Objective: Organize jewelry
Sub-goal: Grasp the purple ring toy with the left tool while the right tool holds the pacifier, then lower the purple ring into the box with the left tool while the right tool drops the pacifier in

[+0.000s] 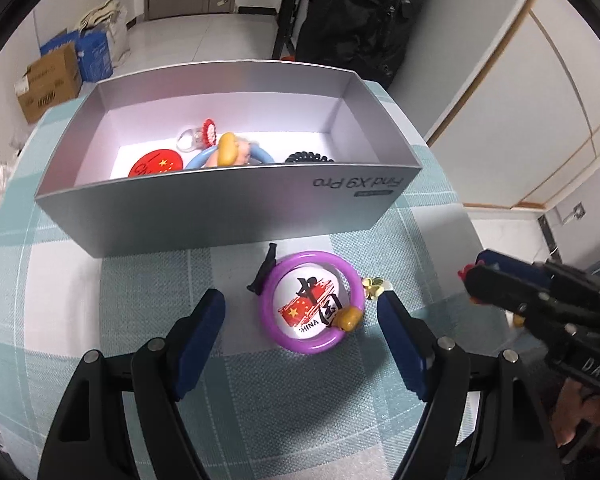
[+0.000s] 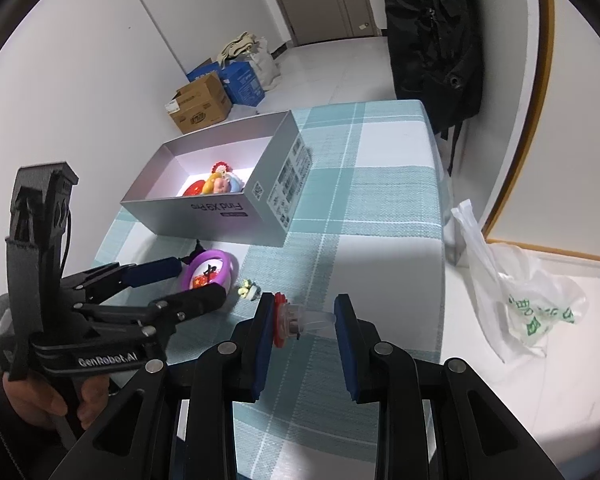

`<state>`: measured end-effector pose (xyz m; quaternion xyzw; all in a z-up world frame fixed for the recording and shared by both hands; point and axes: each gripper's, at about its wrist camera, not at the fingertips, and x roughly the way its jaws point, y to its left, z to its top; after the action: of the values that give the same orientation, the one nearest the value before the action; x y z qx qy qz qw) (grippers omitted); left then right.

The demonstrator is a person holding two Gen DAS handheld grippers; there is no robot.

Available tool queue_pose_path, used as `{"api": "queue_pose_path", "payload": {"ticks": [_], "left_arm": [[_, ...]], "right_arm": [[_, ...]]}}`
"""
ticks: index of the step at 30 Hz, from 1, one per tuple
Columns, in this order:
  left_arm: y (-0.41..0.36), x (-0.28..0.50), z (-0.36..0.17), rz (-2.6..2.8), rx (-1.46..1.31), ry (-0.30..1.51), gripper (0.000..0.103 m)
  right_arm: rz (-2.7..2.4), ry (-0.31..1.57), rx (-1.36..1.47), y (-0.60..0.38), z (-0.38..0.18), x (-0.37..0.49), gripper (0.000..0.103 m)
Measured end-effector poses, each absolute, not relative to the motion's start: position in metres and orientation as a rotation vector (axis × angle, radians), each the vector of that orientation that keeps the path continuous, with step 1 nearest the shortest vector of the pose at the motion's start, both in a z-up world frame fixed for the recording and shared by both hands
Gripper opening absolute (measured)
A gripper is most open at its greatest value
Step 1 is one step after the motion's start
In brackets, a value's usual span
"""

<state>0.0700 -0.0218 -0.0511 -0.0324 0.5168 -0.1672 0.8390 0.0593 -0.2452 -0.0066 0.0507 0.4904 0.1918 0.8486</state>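
Note:
A purple ring bracelet [image 1: 268,292] with an amber bead [image 1: 348,318] lies on the checked cloth, around a round flag badge [image 1: 312,304]. My left gripper [image 1: 300,312] is open and straddles it, with neither pad touching. A black hair clip [image 1: 264,270] and a small yellow flower piece [image 1: 374,286] lie beside the ring. My right gripper [image 2: 304,316] is shut on a clear clip with a red flower [image 2: 290,318], held above the cloth. The silver box [image 1: 220,208] holds a red badge [image 1: 154,164], a blue ring [image 1: 198,158] and a black coil tie [image 1: 308,158].
The table edge [image 2: 440,240] drops off on the right, with a white plastic bag [image 2: 520,292] on the floor below. A black bag [image 2: 432,40] hangs behind the table. Cardboard and blue boxes [image 2: 198,104] stand by the wall.

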Motion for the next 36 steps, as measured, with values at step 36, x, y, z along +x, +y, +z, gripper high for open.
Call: {"api": "queue_pose_path", "payload": {"ticks": [36], "left_arm": [[-0.009,0.074,-0.038,-0.401,-0.089,1.066,0.047]], "right_arm": [[0.396,1.000,0.098,-0.242,-0.001,0.055,0.028]]}}
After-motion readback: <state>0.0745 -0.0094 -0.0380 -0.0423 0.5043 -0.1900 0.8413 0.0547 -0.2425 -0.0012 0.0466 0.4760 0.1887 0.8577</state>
